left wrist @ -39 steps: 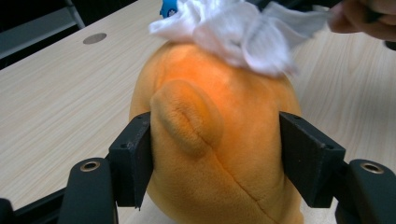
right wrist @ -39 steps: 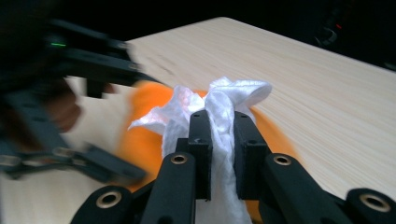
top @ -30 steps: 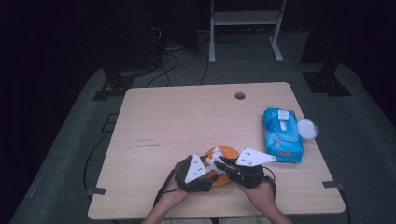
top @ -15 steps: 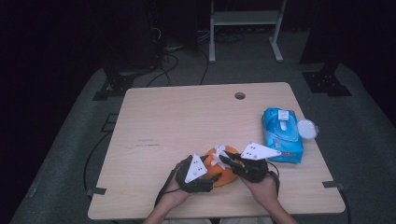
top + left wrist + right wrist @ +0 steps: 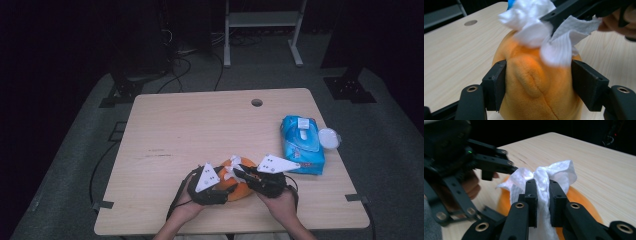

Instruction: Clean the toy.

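Observation:
An orange plush toy lies near the table's front edge. My left gripper is shut on it, a black pad pressing each side of the toy; the jaws have just been closing a little on it. My right gripper is shut on a crumpled white wipe, and the bunch sticks out past its fingertips. The wipe rests against the top of the toy. In the high view the right gripper comes in from the right, over the toy, opposite the left gripper.
A blue pack of wipes lies at the right side of the table, with a round white lid beside it. A cable hole sits near the far edge. Bare wood stretches left and beyond the hands.
The right gripper has shifted slightly with the wipe over the top of the toy. The left hand and the toy have stayed where they were.

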`<action>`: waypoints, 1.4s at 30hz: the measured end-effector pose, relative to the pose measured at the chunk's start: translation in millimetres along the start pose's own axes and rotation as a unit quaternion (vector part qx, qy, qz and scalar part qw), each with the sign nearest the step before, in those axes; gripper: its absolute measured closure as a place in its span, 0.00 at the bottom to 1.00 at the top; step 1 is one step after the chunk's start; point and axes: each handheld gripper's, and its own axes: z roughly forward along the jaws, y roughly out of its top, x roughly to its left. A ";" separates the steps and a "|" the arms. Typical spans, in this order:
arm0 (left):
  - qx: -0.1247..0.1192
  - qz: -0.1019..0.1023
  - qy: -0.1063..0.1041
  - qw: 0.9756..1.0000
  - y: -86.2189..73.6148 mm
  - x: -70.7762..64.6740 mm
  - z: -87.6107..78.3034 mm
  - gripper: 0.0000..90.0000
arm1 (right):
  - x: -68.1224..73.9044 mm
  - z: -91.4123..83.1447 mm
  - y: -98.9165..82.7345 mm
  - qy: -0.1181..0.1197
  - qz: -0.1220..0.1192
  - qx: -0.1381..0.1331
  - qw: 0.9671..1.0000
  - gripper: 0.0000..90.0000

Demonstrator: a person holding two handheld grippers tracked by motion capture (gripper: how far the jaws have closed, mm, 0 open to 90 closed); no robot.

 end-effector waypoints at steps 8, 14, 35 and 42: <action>0.001 0.026 -0.003 1.000 -2.7 -1.5 -3.1 0.39 | -13.9 -3.9 -1.6 -0.011 0.019 -0.002 1.000 0.87; -0.019 -0.040 -0.026 0.999 4.2 12.9 -8.3 0.27 | -21.0 -5.5 -8.8 -0.015 0.046 -0.006 0.999 0.88; 0.000 -0.078 -0.023 0.997 -5.7 23.9 -7.1 0.22 | -28.8 -7.7 -15.9 -0.023 0.056 -0.004 0.998 0.87; 0.009 -0.065 -0.017 0.998 -8.9 25.3 -9.3 0.39 | -43.4 -7.3 -24.5 -0.036 0.081 0.010 0.996 0.87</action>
